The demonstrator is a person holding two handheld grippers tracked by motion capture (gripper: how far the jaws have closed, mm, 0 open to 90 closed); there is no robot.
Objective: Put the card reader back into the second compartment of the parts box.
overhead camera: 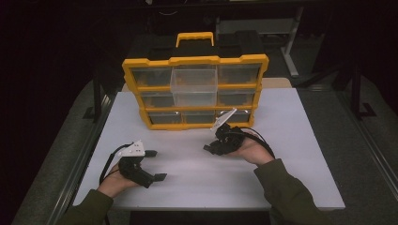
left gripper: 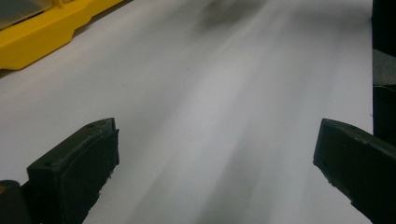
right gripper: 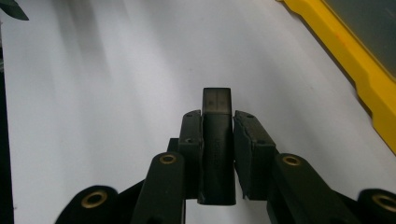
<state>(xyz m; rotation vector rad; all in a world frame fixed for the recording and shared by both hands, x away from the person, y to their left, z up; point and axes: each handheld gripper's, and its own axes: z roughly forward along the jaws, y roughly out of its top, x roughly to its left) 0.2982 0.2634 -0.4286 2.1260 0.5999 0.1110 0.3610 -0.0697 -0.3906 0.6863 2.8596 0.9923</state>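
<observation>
Looking down from the high view, you have a white bench (overhead camera: 187,164) with a yellow parts organiser (overhead camera: 195,91) standing upright at its far side, its clear drawers facing you; one clear drawer (overhead camera: 194,86) in the upper middle is pulled forward out of the frame. Your left gripper (overhead camera: 156,165) rests low on the bench at the near left, jaws spread wide and pointing right with nothing between them. Your right gripper (overhead camera: 209,148) sits near the middle, just in front of the organiser's lower right corner, tilted and pointing left. Turning to the left gripper view, the two black jaws stand far apart over bare white bench, and a corner of the yellow frame shows at the upper left. Turning to the right gripper view, the jaws are narrowed and clamped on a small black rectangular block (right gripper: 217,140), which stands upright between them and pokes out past their tips; the yellow frame edge runs along the right. Judging from this, you are at the carrying step: the block is gripped and held low over the bench, not yet placed. The pulled-out drawer looks like the likely destination, though that is a guess. The next move would call for lifting the right gripper up and forward, clearing the drawer's front lip, then lining the block up over the opening before spreading the jaws.
</observation>
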